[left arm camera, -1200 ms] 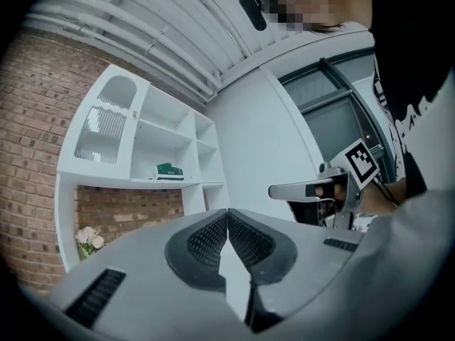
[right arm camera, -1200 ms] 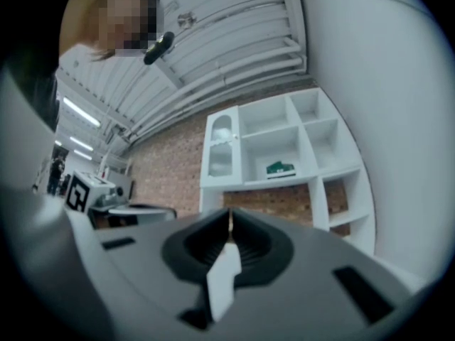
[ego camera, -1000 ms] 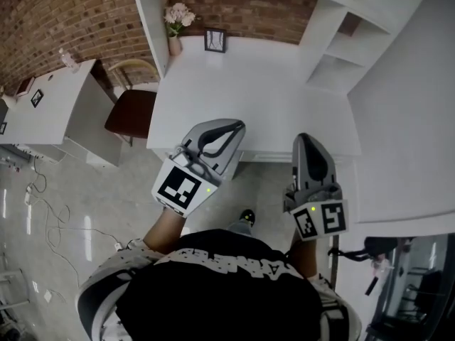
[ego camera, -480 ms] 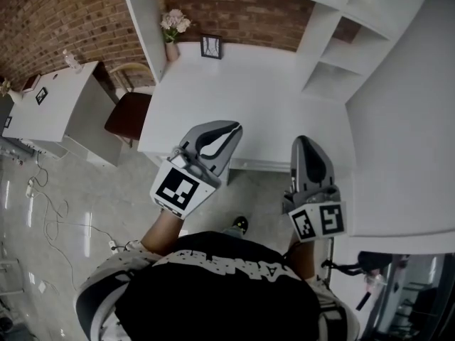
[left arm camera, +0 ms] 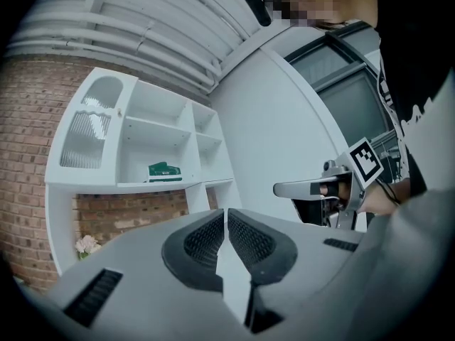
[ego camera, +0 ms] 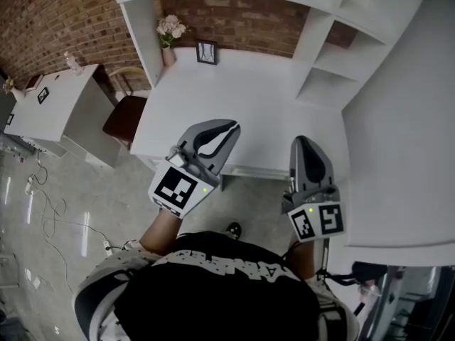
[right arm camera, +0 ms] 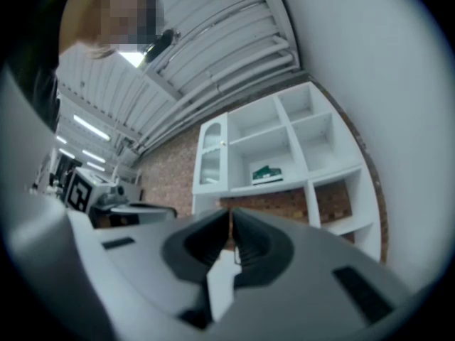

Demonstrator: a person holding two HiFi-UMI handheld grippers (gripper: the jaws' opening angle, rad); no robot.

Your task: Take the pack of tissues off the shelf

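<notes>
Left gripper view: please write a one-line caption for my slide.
Shut left gripper facing the white shelf where the green tissue pack lies.
</notes>
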